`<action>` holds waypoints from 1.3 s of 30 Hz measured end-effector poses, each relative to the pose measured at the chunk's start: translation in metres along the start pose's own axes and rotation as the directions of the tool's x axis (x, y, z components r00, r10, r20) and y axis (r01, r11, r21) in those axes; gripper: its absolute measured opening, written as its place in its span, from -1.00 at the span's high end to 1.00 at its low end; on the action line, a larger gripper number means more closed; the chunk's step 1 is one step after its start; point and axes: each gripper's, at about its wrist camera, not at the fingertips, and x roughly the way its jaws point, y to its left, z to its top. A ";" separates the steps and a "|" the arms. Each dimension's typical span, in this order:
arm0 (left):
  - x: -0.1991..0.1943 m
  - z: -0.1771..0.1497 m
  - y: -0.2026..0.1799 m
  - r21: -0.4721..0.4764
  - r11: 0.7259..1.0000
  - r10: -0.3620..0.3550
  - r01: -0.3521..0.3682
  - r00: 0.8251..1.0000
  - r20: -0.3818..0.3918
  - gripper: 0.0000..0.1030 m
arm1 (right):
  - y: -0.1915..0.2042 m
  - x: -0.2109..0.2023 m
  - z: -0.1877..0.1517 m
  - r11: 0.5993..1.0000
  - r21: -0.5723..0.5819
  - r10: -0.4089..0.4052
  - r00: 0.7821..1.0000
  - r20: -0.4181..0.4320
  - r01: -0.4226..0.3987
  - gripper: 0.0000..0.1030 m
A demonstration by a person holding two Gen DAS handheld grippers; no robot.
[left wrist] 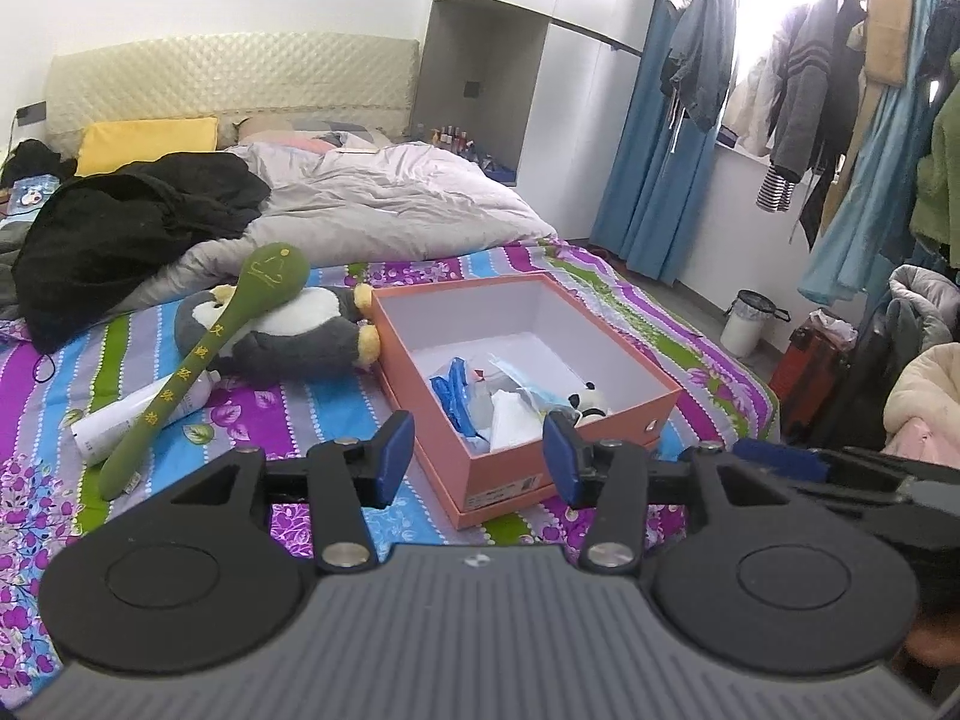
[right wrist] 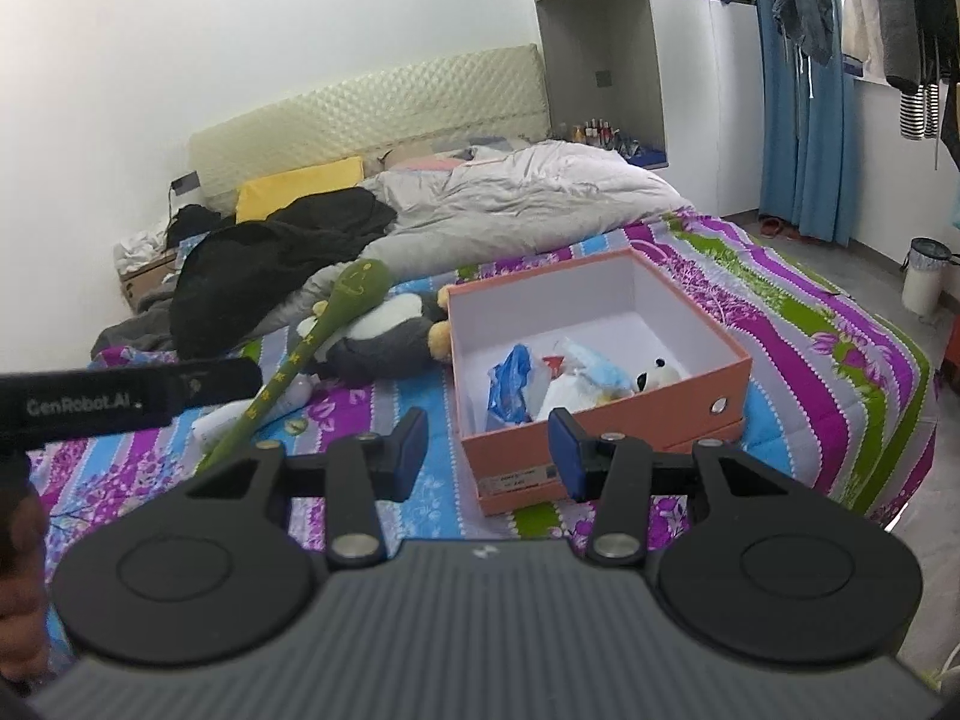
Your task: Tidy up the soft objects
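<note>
Both pairs of jaws are standing apart with nothing between them: the left gripper (left wrist: pixel 478 456) and right gripper (right wrist: pixel 489 453) are hovering side by side over the striped sheet (left wrist: pixel 288 414), just short of the box's (left wrist: pixel 612 420) near corner. The box is already holding bags and a small panda (right wrist: pixel 657 373); the penguin (left wrist: pixel 300 330) is lying against its left wall with the green mallet (left wrist: pixel 198 360) propped across it (a white bottle (left wrist: pixel 138 414) underneath). Lifting the mallet first looks wise, gripping mid-handle. There is open sheet left of the box for reaching; the far half of the box is sitting bare.
</note>
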 end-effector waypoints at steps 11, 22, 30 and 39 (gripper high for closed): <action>-0.010 -0.002 0.015 -0.061 0.998 0.036 -0.034 0.998 0.044 -0.12 | -0.006 -0.008 -0.001 1.000 -0.012 -0.013 0.999 0.046 0.014 0.08; 0.004 0.000 0.017 -0.037 0.999 0.012 -0.011 1.000 0.020 -0.52 | -0.014 -0.001 0.003 0.999 0.003 -0.042 0.998 0.051 0.042 -0.10; 0.017 0.000 0.022 -0.048 0.999 0.020 -0.020 1.000 -0.007 -0.94 | -0.017 0.005 0.001 0.996 -0.016 -0.086 0.995 0.047 0.086 -0.82; 0.027 0.001 0.016 -0.009 1.000 0.023 -0.023 0.999 -0.024 -1.00 | -0.024 0.009 0.000 0.996 0.007 -0.091 0.996 0.019 0.091 -0.82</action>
